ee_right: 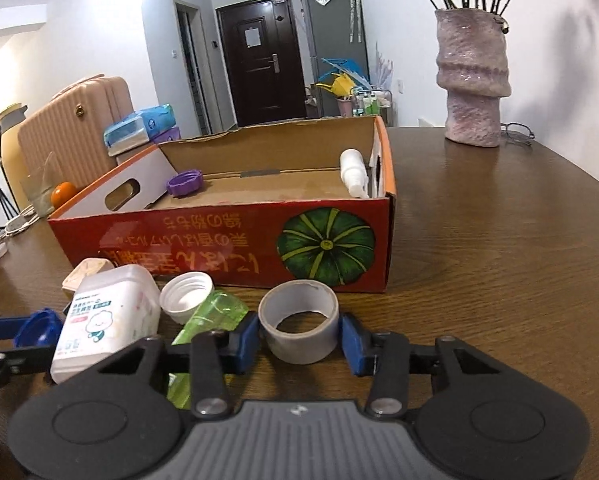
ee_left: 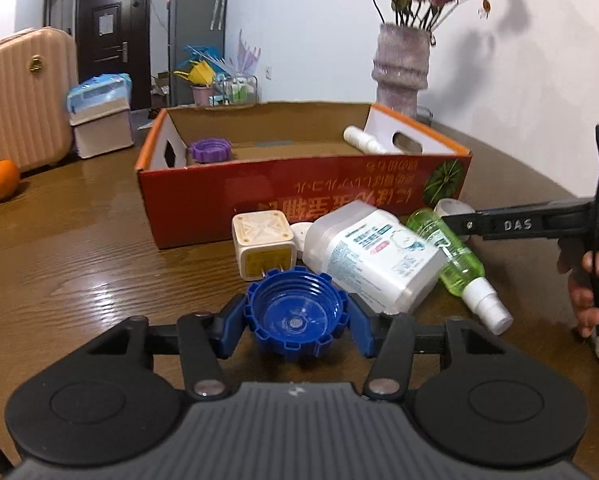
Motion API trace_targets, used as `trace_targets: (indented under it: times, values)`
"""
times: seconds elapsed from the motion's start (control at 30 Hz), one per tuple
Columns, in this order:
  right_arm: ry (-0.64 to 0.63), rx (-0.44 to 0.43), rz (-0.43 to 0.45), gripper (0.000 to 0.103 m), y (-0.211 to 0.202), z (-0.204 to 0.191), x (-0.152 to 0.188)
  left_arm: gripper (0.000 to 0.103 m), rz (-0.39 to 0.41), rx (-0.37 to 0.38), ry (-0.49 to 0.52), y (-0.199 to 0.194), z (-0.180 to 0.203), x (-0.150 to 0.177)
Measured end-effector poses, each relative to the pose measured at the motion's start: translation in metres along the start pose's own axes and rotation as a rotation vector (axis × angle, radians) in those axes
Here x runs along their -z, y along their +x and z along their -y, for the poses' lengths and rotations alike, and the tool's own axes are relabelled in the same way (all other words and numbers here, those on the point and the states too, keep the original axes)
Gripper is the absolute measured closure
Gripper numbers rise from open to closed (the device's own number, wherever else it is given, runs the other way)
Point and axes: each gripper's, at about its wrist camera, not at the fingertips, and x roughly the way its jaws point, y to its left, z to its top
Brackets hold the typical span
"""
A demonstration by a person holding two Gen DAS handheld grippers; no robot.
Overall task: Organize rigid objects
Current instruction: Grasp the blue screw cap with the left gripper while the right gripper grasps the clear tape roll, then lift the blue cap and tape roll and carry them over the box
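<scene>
My left gripper point(ee_left: 297, 318) is shut on a blue ridged cap point(ee_left: 295, 312) just above the wooden table. My right gripper point(ee_right: 299, 334) is shut on a grey tape roll point(ee_right: 298, 320) in front of the red cardboard box point(ee_right: 227, 236). The box point(ee_left: 299, 196) holds a purple cap point(ee_left: 210, 149) at the left and a small white bottle point(ee_left: 365, 140) at the right. In front of it lie a white labelled container point(ee_left: 373, 256), a green spray bottle point(ee_left: 459, 264), a cream plug adapter point(ee_left: 263, 242) and a white cap point(ee_right: 186, 292).
A pink vase point(ee_right: 473, 80) with dried flowers stands at the back right, glasses point(ee_right: 517, 133) beside it. An orange point(ee_left: 2, 179) lies at the table's left. A pink suitcase point(ee_left: 23, 96) and tissue packs stand beyond the table.
</scene>
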Motion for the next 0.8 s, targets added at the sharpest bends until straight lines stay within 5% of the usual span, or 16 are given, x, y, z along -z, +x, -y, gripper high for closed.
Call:
trace_targets:
  times: [0.37, 0.8]
  values:
    - [-0.026, 0.06, 0.13, 0.06, -0.106, -0.02, 0.026, 0.049, 0.134, -0.104, -0.031, -0.099, 0.006, 0.02]
    - [-0.16, 0.008, 0.333, 0.06, -0.25, -0.112, 0.089, 0.049, 0.343, -0.144, -0.004, -0.228, 0.04, 0.061]
